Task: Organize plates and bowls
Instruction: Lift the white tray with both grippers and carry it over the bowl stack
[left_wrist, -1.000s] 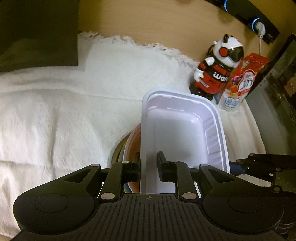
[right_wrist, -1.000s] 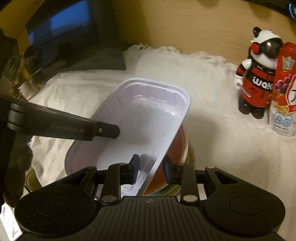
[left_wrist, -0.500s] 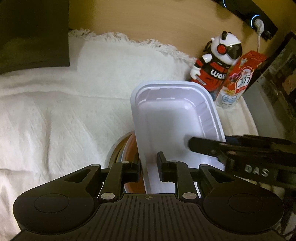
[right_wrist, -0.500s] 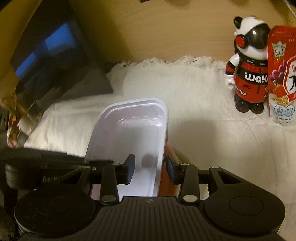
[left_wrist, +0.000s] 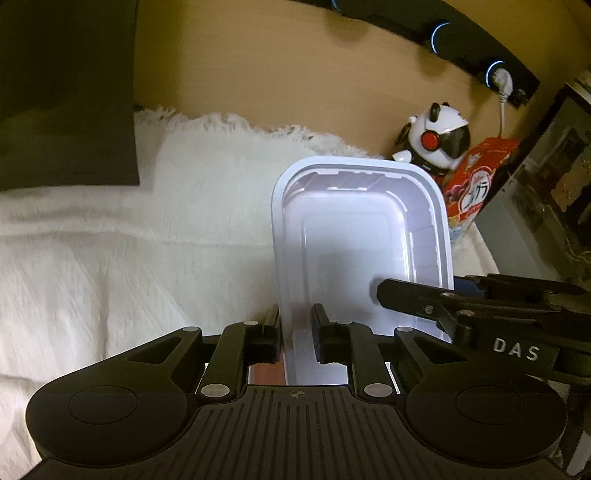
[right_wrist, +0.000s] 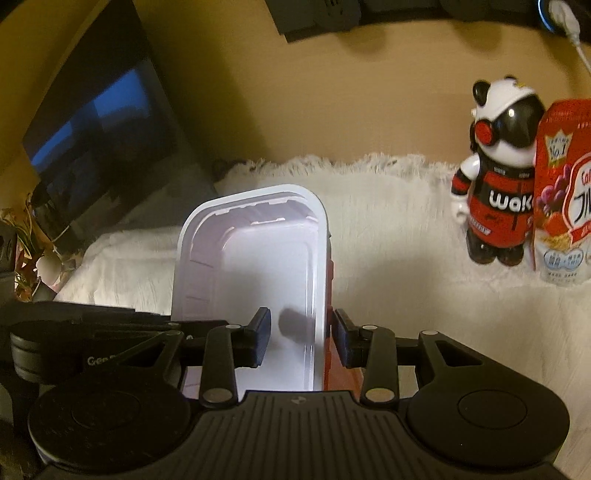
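Observation:
A white rectangular plastic tray (left_wrist: 354, 236) is held in the air over the white cloth. My left gripper (left_wrist: 295, 338) is shut on its left wall. My right gripper (right_wrist: 301, 338) is shut on its right wall, and its fingers (left_wrist: 413, 295) reach in from the right in the left wrist view. The tray also shows in the right wrist view (right_wrist: 255, 254). An orange-red dish (right_wrist: 338, 369) shows as a sliver beside and below the tray, between the right fingers; most of it is hidden. A little of it shows under the left gripper (left_wrist: 264, 371).
A white fringed cloth (left_wrist: 129, 251) covers the table. A panda robot figure (right_wrist: 495, 199) and a red cereal box (right_wrist: 565, 192) stand at the back right. A dark monitor (right_wrist: 99, 118) is at the back left, a dark block (left_wrist: 62, 96) too.
Both grippers have lifted the tray up and tilted it; the stack of dishes below has dropped out of sight except an orange-red sliver. The wall now fills more of both views.

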